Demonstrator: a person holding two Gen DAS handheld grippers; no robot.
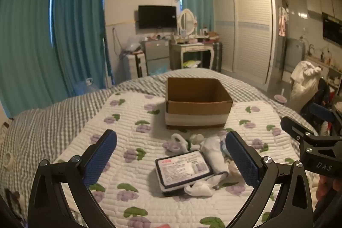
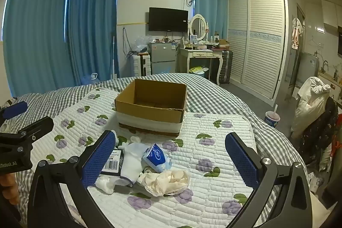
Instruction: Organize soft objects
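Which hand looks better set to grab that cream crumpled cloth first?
Probably the right gripper: the cream crumpled cloth lies between its open blue fingers. The left gripper, also open, faces the flat dark-edged labelled packet instead.

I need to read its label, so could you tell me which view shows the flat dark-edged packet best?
The left wrist view: the packet lies face up between the open fingers, label unobstructed. In the right wrist view the packet is mostly hidden behind the left finger.
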